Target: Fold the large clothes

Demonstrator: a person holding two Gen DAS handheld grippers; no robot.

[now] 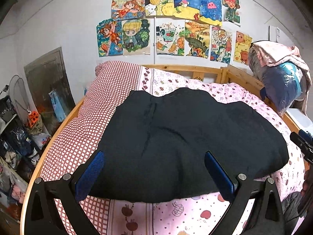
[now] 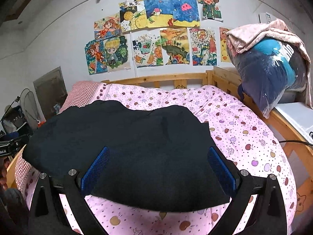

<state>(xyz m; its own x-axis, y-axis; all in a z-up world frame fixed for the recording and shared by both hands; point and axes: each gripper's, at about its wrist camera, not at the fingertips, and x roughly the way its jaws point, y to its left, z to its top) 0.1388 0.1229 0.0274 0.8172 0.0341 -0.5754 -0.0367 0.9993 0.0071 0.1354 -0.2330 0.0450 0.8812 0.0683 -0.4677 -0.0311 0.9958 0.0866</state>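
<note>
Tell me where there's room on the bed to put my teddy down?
Bare pink sheet lies right of the black garment, up to the wooden rail, and behind it toward the headboard. The middle is covered; the checked pillow fills the left.

Even indoor light, sharp, fisheye-warped dark corners.

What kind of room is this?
Probably a child's bedroom: a wooden-framed bed with a pink apple-print sheet, a red-checked pillow, and colourful hand-drawn pictures taped on the wall.
</note>
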